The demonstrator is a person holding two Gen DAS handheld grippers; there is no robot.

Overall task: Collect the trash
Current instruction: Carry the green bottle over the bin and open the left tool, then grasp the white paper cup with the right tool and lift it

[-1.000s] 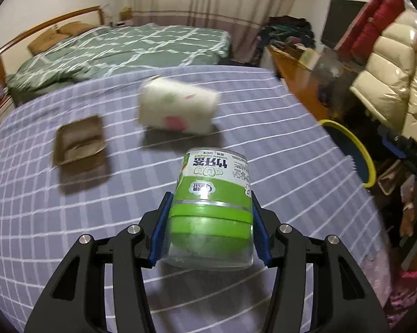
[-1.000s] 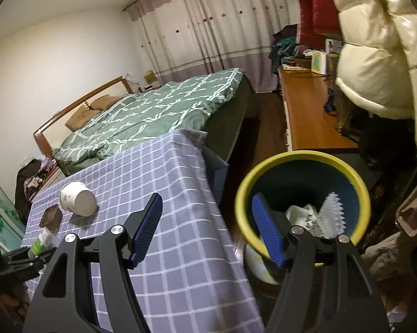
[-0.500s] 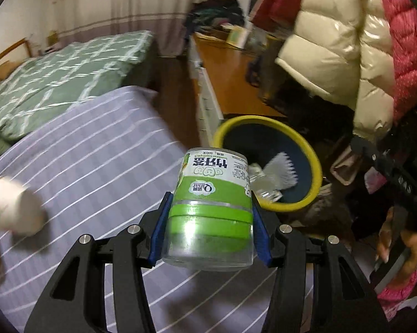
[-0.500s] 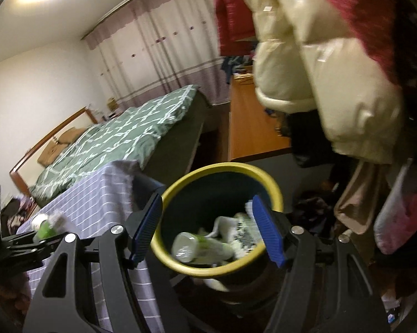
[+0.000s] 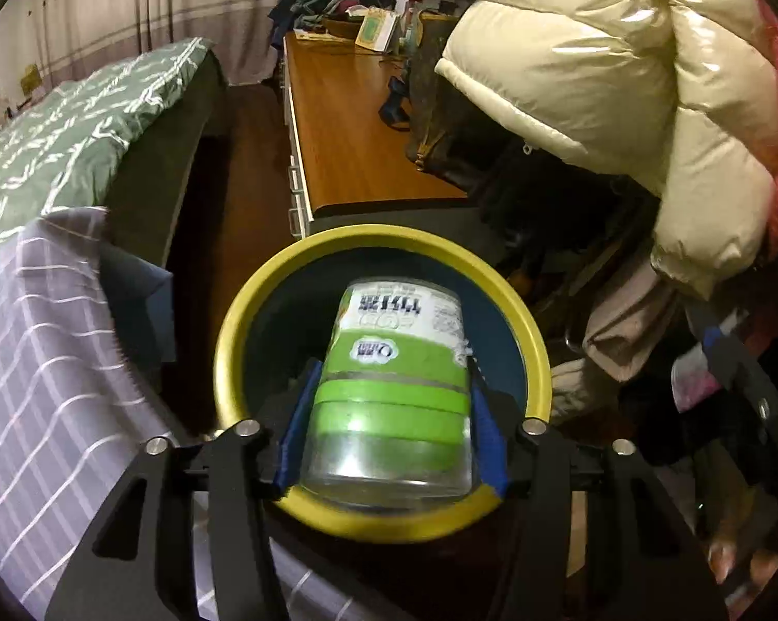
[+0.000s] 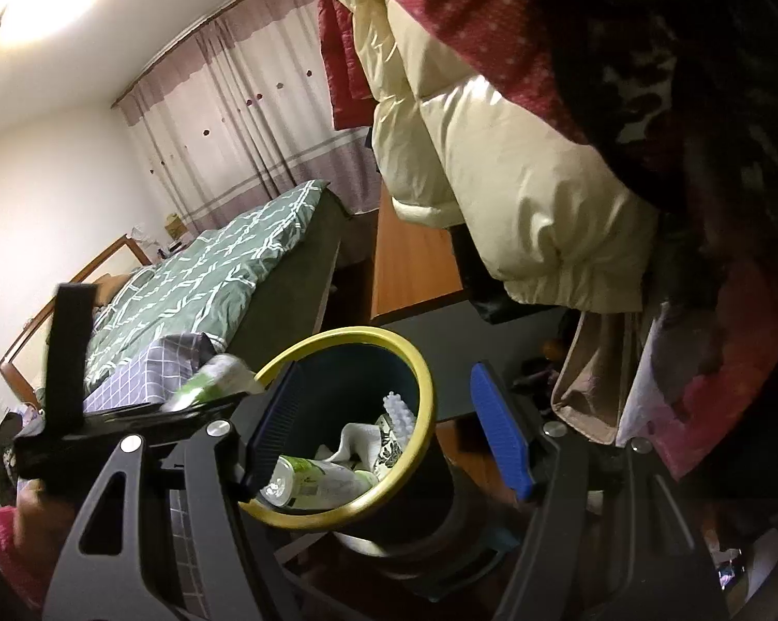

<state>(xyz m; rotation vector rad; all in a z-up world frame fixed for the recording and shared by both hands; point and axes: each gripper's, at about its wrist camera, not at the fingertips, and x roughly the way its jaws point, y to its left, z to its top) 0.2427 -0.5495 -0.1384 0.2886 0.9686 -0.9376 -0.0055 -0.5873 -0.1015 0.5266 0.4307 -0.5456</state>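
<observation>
Jaws of left gripper (image 5: 389, 445) just opened, green-labelled jar (image 5: 394, 393) loose between pads, over yellow-rimmed bin (image 5: 244, 321). Jaws of right gripper (image 6: 389, 429) wide apart, empty, aimed at same bin. Bottle (image 6: 311, 481) and crumpled wrappers (image 6: 373, 440) inside. Beyond: checked-cloth table (image 5: 42, 362), green bed (image 6: 208, 269).

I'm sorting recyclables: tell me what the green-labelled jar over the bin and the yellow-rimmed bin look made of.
Green-labelled clear jar: probably clear plastic, possibly glass; its see-through base glints, and a glossy printed green-and-white label wraps it. Yellow-rimmed dark blue round bin: likely moulded plastic; smooth, evenly coloured rim with a soft sheen and seamless dark wall.
</observation>
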